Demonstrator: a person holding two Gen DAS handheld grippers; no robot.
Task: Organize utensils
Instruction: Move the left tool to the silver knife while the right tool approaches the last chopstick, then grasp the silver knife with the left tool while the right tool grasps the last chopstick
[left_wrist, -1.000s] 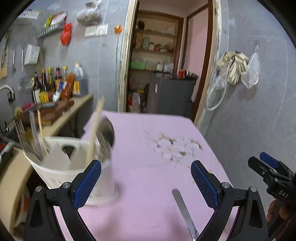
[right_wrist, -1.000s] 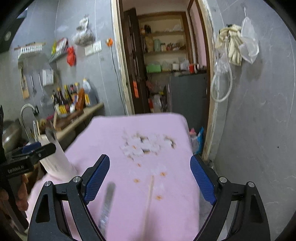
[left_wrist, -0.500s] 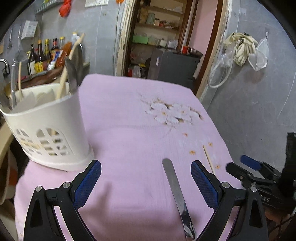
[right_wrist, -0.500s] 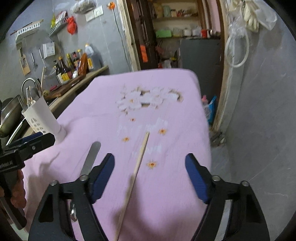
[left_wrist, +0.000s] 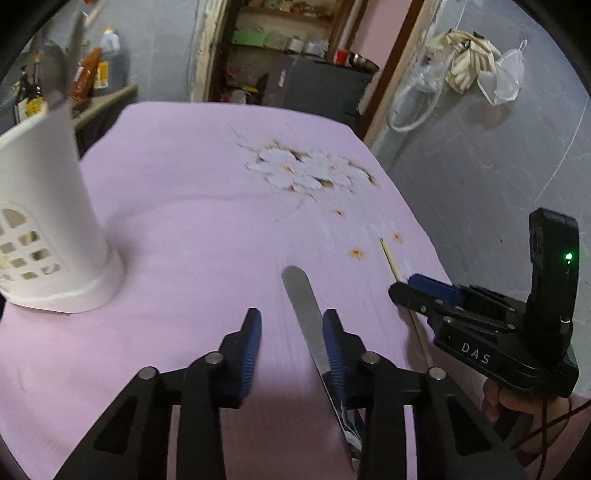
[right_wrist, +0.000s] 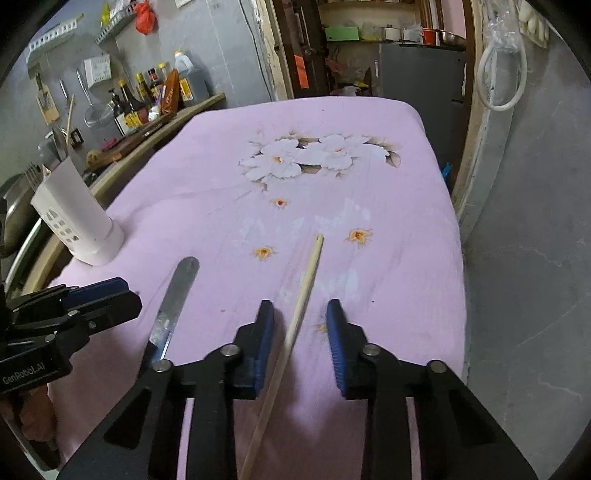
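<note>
The left hand-held gripper (left_wrist: 291, 321) was closing, its jaws still apart, with the metal utensil handle (left_wrist: 303, 301) lying flat between them, hard against the right-hand pad (left_wrist: 332, 343) and clear of the other. The handle sat off-centre in the gap, so as the jaws came together the far pad would likely shove it sideways over the pink cloth (left_wrist: 192, 192) before both pads bit, and a thin flat strip lying on soft fabric could slip under the pads or drag a fold of cloth into the grip.

The right hand-held gripper (right_wrist: 300, 314) was also closing with its jaws not yet touching, the wooden chopstick (right_wrist: 301, 299) running at a slant between them, nearer the left pad (right_wrist: 264, 332). A round stick caught askew might roll out or pivot in the pinch, leaving it drooping when lifted.

The two grippers worked just beside each other, the utensil and chopstick lying near each other on the table, so a sideways nudge of either could knock the other tool or its object.

Further out, the white utensil holder (right_wrist: 75, 218) stood upright near the table's left edge, already carrying forks and spoons; a poorly gripped piece could catch on its crowded rim or tip it toward the edge.
</note>
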